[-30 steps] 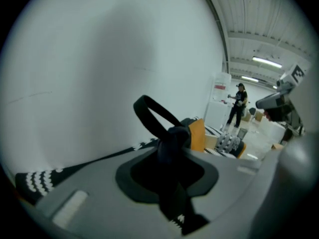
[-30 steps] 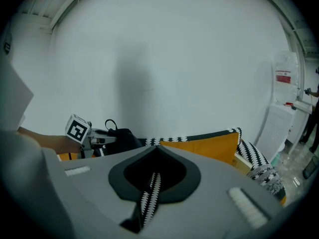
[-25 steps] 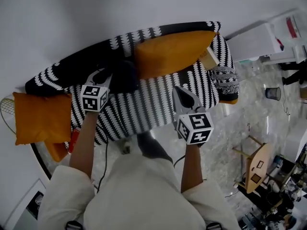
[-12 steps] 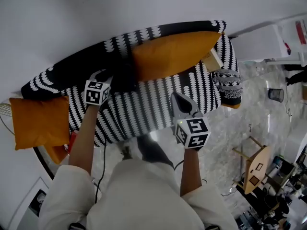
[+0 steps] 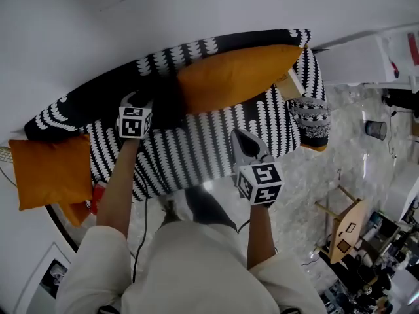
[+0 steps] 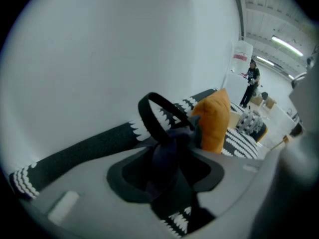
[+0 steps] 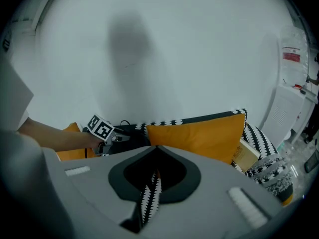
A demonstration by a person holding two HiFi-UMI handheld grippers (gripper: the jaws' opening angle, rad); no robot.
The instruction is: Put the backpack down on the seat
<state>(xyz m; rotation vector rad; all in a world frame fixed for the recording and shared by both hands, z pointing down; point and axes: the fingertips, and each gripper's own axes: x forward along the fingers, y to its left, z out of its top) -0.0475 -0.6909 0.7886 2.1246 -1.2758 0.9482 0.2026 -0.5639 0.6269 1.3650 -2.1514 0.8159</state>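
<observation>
A dark backpack point(image 5: 167, 103) rests on the black-and-white sofa seat point(image 5: 196, 148), leaning against the backrest to the left of a long orange cushion point(image 5: 236, 77). My left gripper point(image 5: 139, 101) is at the backpack's left side. In the left gripper view the backpack's top point(image 6: 167, 151) and its handle loop point(image 6: 149, 114) lie between the jaws, which are opening and no longer pinch the fabric. My right gripper point(image 5: 238, 136) hovers over the seat's front edge, shut with nothing in it. Only a thin slit shows between its jaws point(image 7: 153, 176).
A second orange cushion point(image 5: 49, 172) lies at the sofa's left end. A book-like box point(image 5: 288, 81) and a patterned cushion point(image 5: 310, 113) sit at its right end. A wooden stool point(image 5: 347, 227) and a bin point(image 5: 374, 128) stand on the floor at the right. A person point(image 6: 251, 81) stands far off.
The left gripper has edged a little toward the sofa's backrest beside the backpack. The right gripper has stayed over the seat's front edge.
</observation>
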